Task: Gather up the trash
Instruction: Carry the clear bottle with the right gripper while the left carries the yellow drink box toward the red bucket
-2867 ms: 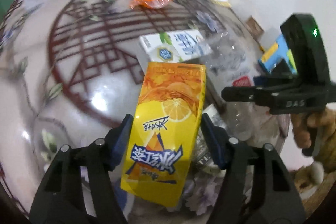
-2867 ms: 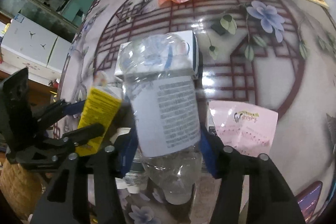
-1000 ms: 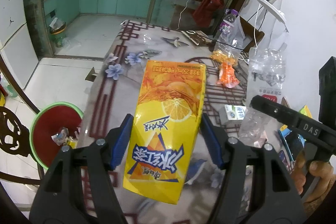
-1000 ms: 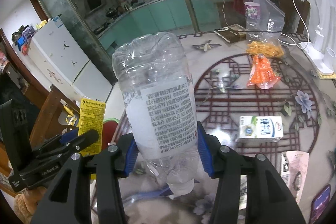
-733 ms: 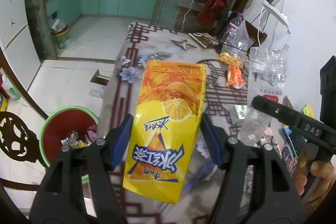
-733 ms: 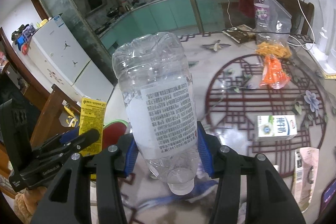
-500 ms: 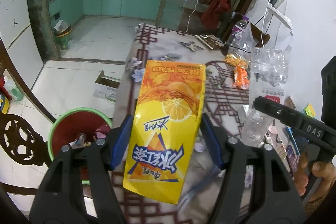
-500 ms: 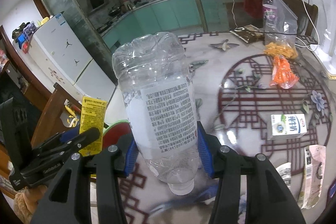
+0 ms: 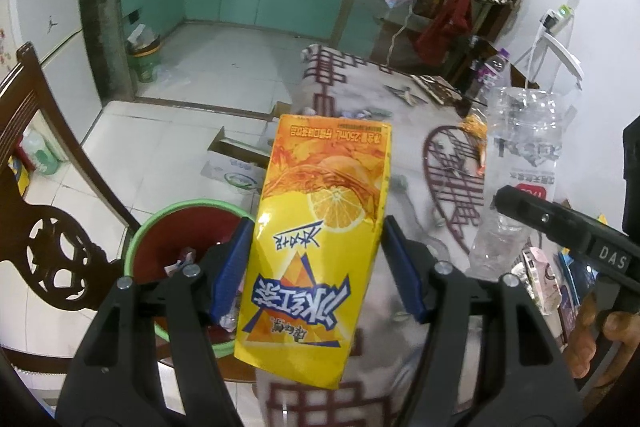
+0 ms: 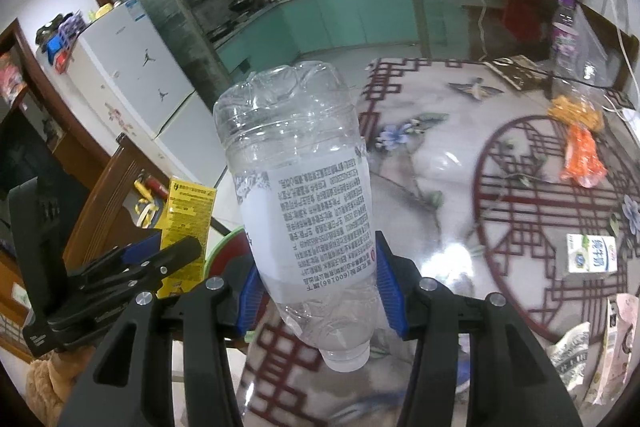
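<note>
Behind carton (image 9: 316,247), bin (image 9: 176,223) half hidden.

Patterned table (image 10: 440,163) with milk carton (image 10: 592,254), orange wrapper (image 10: 582,157), crumpled packets (image 10: 618,339).

Juice carton (image 9: 316,239): yellow-orange, upside down, clamped between blue fingers.
Plastic bottle (image 10: 304,195): clear, crumpled, cap downward, likewise clamped.

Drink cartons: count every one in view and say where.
2: the yellow tea carton clamped in the left gripper, and a white milk carton lying on the table. Others may be hidden.
</note>
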The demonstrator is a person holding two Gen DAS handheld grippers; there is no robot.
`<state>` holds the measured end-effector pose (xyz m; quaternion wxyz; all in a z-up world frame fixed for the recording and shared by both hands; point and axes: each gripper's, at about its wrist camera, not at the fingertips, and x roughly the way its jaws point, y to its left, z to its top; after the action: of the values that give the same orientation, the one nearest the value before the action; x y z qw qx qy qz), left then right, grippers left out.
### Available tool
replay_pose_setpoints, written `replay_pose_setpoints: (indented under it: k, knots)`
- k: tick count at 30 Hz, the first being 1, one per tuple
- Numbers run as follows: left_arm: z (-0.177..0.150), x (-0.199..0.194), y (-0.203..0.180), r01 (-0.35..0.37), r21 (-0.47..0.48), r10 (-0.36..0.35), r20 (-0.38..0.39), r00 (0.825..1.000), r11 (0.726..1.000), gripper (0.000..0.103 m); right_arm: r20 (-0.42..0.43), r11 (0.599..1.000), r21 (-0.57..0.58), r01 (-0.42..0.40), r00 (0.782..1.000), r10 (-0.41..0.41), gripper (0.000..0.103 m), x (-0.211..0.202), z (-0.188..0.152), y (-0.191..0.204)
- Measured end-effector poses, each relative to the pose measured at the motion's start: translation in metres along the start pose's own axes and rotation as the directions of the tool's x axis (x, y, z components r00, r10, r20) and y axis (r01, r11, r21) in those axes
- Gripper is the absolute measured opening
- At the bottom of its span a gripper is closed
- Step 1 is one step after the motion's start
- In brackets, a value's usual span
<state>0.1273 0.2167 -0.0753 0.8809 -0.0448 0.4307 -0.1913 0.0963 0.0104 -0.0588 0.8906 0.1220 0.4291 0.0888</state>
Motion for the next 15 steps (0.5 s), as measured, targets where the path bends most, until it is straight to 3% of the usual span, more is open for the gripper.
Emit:
replay_pose_setpoints:
  k: [15]
  knots:
    - [0.0,0.006,0.075,-0.097,-0.106,0.094,-0.031,0.995,0.99,0.062,-0.086,0.995,-0.076,-0.067,0.994,0.061,0.048,0.055,0.007,0.057]
